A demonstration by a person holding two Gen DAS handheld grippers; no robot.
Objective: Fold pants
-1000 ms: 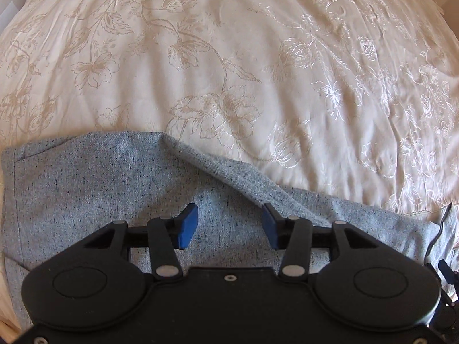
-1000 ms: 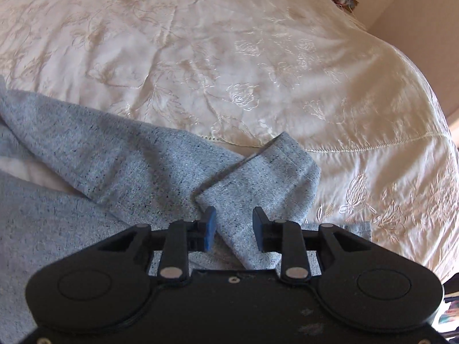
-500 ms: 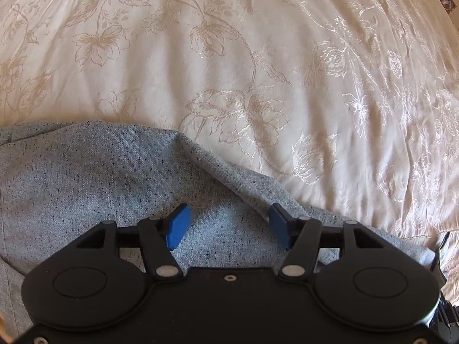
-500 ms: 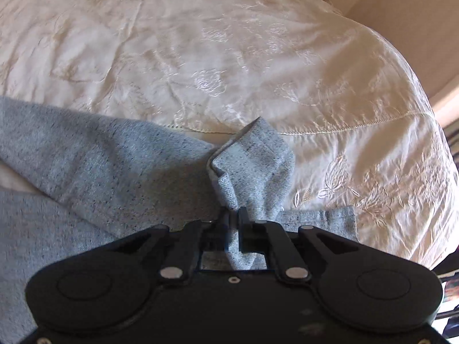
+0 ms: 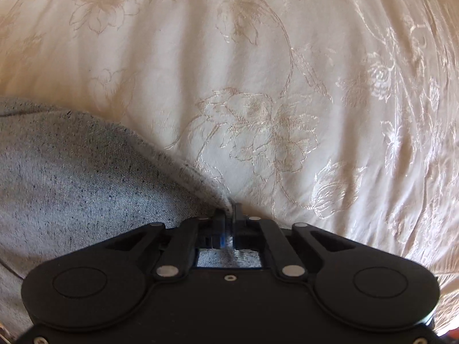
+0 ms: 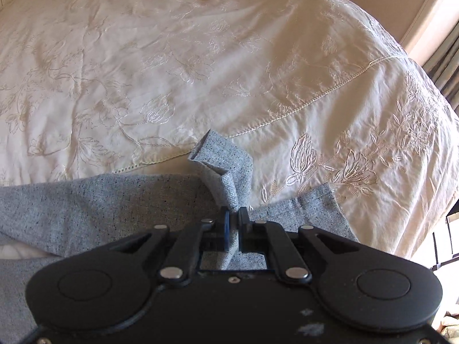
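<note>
1. Pants [image 6: 86, 209]: grey flecked knit, lying on the bed near its front edge, still spread out and rumpled; no fold completed yet by the look of it.
2. Left tongs [image 5: 228, 215]: clenched on the upper edge of the pants, having just closed on it; a thin ridge of cloth is pinched between the pads.
3. Right tongs [image 6: 233, 219]: clenched on one leg end near the hem, which stands up in a crumpled peak [image 6: 222, 169] above the pads. The second leg end [image 6: 318, 203] lies flat just beside it, on the bedspread.
4. Handling, judged: soft, limp, light cloth. It will sag and drape between the two holds, not keep a shape. The knit looks grippy, so slipping seems unlikely. Edges and hems are the sensible places to hold; both grips are at edges now.
5. Bed: cream bedspread [image 6: 200, 57], satin-like sheen, embroidered flowers, shallow wrinkles, a corded seam across the corner. Probably slick, so the pants may slide when dragged.
6. Room: pale wall and a dark curtain [image 6: 447, 57] at far right.
</note>
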